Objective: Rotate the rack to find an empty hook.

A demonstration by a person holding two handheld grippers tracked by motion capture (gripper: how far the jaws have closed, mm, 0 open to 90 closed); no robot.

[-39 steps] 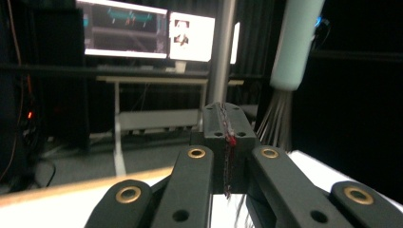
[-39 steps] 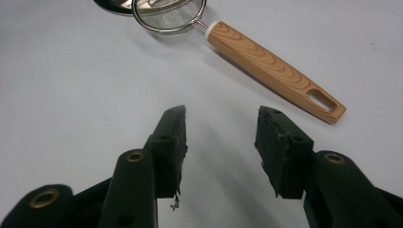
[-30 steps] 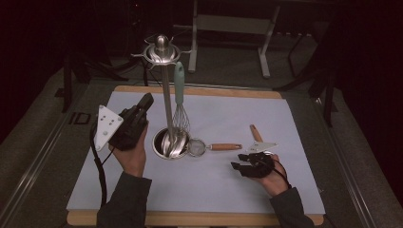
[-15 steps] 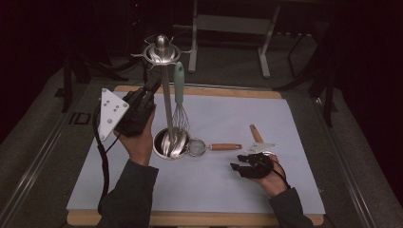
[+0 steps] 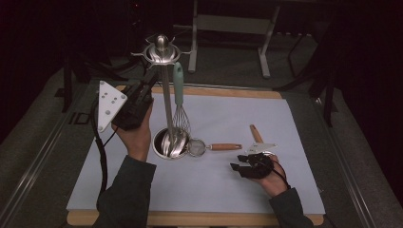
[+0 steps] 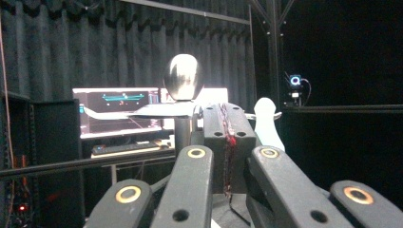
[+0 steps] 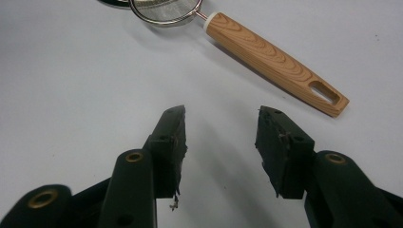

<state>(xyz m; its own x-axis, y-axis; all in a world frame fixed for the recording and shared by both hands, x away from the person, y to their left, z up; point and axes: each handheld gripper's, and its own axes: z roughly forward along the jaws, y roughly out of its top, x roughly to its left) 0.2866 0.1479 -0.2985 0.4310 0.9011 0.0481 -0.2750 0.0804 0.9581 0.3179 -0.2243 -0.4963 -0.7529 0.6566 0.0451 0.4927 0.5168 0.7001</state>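
A metal utensil stand [image 5: 164,102] rises from a round base [image 5: 157,142] on the white mat [image 5: 218,190]; its knob [image 5: 161,43] tops a ring of hooks. A teal-handled whisk [image 5: 178,88] hangs from it. A small strainer [image 5: 196,147] with a wooden handle [image 7: 275,61] lies beside the base. My left gripper [image 5: 151,78] is raised, pointing at the hook ring, jaws shut with nothing seen between them [image 6: 225,128]; the knob [image 6: 183,76] stands just behind them. My right gripper [image 5: 239,164] rests low on the mat, open and empty [image 7: 221,118], short of the strainer handle.
A second wooden-handled utensil [image 5: 256,135] with a pale head lies just beyond the right gripper. Spoons sit in the stand's base. The mat lies on a wooden board [image 5: 199,219]. A lit monitor [image 6: 119,111] and metal frames stand behind the table.
My left gripper has risen and moved right, from beside the stand's base up to its hook ring. The right gripper has stayed put.
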